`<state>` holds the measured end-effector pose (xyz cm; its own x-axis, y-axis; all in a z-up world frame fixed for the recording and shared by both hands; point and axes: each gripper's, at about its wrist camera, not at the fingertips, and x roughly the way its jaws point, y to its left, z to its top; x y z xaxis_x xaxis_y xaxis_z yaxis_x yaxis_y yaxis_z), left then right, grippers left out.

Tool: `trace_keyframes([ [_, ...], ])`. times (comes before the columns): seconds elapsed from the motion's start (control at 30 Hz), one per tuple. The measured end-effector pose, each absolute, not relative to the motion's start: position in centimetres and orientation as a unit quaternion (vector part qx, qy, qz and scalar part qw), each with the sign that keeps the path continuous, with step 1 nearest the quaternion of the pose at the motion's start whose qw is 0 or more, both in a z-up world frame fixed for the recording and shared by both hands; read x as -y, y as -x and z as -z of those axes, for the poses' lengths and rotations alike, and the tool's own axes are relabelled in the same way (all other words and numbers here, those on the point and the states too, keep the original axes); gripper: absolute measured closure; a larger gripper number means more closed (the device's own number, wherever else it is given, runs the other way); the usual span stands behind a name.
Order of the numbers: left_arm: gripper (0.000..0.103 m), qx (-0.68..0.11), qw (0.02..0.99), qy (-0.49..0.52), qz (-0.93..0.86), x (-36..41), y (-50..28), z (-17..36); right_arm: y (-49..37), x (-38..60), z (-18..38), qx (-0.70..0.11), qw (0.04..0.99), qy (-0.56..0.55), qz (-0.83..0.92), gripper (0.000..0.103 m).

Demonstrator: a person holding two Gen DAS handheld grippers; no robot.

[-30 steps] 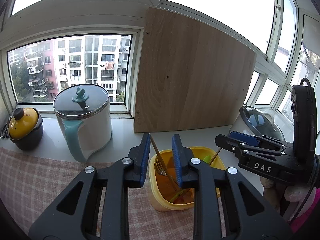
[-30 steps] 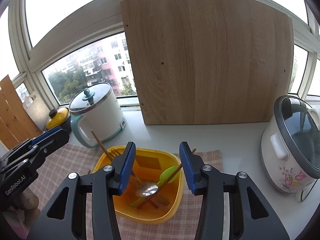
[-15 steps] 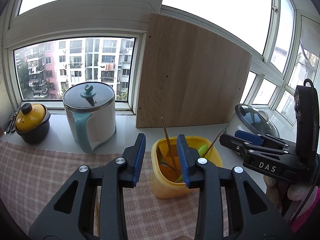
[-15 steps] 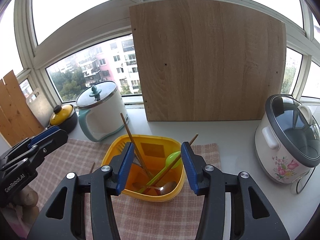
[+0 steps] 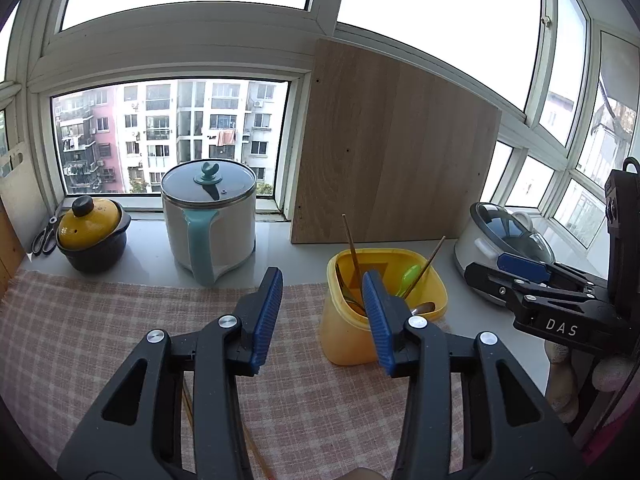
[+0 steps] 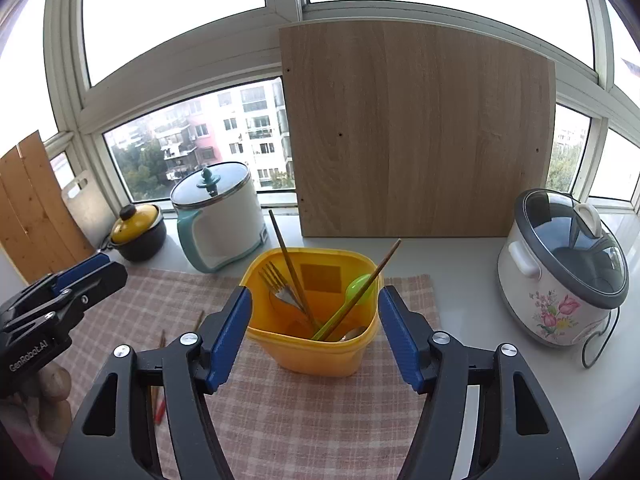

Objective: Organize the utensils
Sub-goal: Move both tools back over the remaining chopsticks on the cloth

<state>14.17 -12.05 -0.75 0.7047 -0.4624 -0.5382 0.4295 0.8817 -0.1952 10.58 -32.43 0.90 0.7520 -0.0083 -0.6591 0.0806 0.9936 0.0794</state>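
Both grippers hang empty, jaws apart: right gripper (image 6: pixel 314 334) squarely facing the yellow holder (image 6: pixel 314 344) mid-cloth (image 6: pixel 280 420), nearer than left gripper (image 5: pixel 320 320). Beyond, loose chopsticks (image 6: pixel 198 322) lie leftward on the cloth, long axes running away toward the window.

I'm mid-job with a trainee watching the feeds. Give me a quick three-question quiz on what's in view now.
1. True or false: the right tool is shut on the yellow bin.
2. Which lies outside the bin? A) fork B) green spoon C) chopsticks on the cloth
3. Fill in: the flowered cooker stands to the bin's ____.

Key: 1. False, its jaws are open and the bin stands between them. 2. C. 3. Right.
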Motion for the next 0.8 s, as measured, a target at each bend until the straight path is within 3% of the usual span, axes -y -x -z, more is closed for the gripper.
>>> trace_keyframes([
  [0.13,0.061,-0.301,0.924,0.026,0.234,10.4,-13.3,0.8,-9.5,31.2,-1.2,-0.343,0.938,-0.04,0.029,0.025],
  [0.3,0.059,-0.307,0.925,0.023,0.223,8.3,-12.3,1.1,-8.5,29.6,-1.1,-0.339,0.94,-0.018,0.026,0.024],
  [0.43,0.048,-0.319,0.925,0.013,0.207,6.5,-12.0,1.9,-7.9,28.6,-0.9,-0.336,0.941,-0.01,0.022,0.023],
  [0.8,0.048,-0.394,0.907,0.016,0.145,0.2,-13.2,7.7,-8.3,27.9,1.6,-0.348,0.937,-0.035,0.011,0.021],
])
